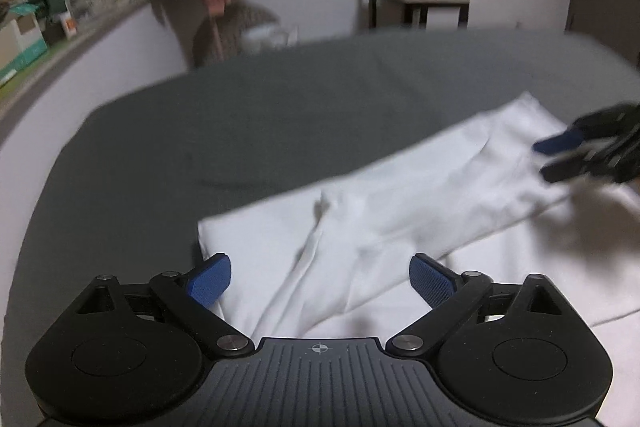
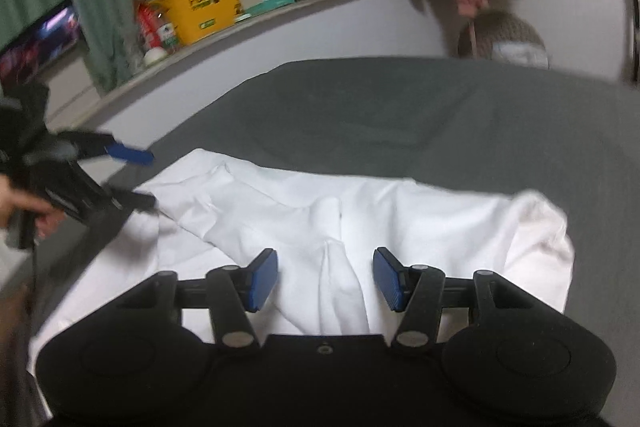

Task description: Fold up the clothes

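The white cloth [image 2: 304, 223] lies on the grey bed [image 2: 400, 115]. It is spread long from side to side, with some layers already lying over each other and soft wrinkles running through the middle. One end is rounded and puffy [image 2: 548, 239]. The pictures are blurry, so I cannot tell what kind of clothing it is.

The left gripper [image 1: 320, 281] is just above the near edge of the cloth. Its blue pads are wide apart and hold nothing. The right gripper [image 2: 326, 279] is above the middle of the cloth, and it is spread apart too, with nothing between its pads. Each one shows in the other's view, off to the side and over one end of the cloth.

This could be a fold that was just laid down, or a cloth about to be picked up for a fold. The pictures fit both.

To fold it well, each gripper should pinch only the edge layer it wants, not a thick bunch. Both sides should lift and move together so the cloth stays flat. The edges should line up before letting go. The wrinkles in the middle could make the fold lumpy, so the cloth should be pulled smooth.
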`<act>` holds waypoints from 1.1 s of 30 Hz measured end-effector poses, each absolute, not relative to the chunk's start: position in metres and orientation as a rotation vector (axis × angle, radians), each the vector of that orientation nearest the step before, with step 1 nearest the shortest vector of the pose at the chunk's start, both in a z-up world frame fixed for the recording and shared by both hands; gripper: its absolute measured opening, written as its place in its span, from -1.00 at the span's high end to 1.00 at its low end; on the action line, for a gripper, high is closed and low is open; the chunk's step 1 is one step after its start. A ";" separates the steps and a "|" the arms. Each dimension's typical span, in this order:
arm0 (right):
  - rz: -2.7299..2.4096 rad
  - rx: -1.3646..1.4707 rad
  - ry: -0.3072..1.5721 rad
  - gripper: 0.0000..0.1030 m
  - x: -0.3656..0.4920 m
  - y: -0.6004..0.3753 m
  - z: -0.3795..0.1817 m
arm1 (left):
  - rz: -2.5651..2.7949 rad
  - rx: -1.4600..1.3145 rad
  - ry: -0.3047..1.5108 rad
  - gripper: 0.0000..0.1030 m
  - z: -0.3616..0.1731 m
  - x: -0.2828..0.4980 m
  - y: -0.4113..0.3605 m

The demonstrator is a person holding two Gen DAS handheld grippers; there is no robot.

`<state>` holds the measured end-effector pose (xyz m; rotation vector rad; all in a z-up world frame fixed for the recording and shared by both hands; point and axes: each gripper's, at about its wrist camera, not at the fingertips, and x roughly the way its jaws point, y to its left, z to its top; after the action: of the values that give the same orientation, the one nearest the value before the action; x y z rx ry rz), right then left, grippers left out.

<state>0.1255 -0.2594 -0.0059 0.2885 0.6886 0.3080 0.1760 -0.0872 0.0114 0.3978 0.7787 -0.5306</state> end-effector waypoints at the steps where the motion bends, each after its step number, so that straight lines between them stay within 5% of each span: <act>1: 0.318 0.298 0.695 0.32 0.126 -0.260 -0.009 | -0.519 0.412 0.799 -0.19 0.007 0.178 -0.089; 4: 0.332 0.291 0.701 0.76 0.127 -0.261 -0.013 | -0.516 0.438 0.827 0.21 -0.001 0.180 -0.089; 5: 0.334 0.277 0.694 0.83 0.127 -0.260 -0.013 | -0.519 0.446 0.824 0.24 -0.002 0.178 -0.089; 7: 0.348 0.258 0.681 0.86 0.124 -0.259 -0.009 | -0.518 0.467 0.818 0.72 -0.001 0.176 -0.086; 8: 0.348 0.242 0.670 0.86 0.122 -0.258 -0.006 | -0.519 0.477 0.812 0.77 0.000 0.174 -0.085; 19: 0.459 -0.156 0.628 0.88 0.062 -0.259 0.046 | -0.742 0.588 0.612 0.81 0.023 0.087 -0.064; 26: 0.545 -0.263 0.784 0.88 0.068 -0.233 0.018 | -0.746 0.686 0.696 0.81 -0.008 0.064 -0.070; 33: 0.609 -0.170 0.711 0.88 0.062 -0.242 0.033 | -0.709 0.668 0.651 0.81 0.019 0.072 -0.056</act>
<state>0.0624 -0.2425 0.0327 -0.1701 0.7112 0.6089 0.0715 -0.0558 0.0186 0.6678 0.6510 -0.7087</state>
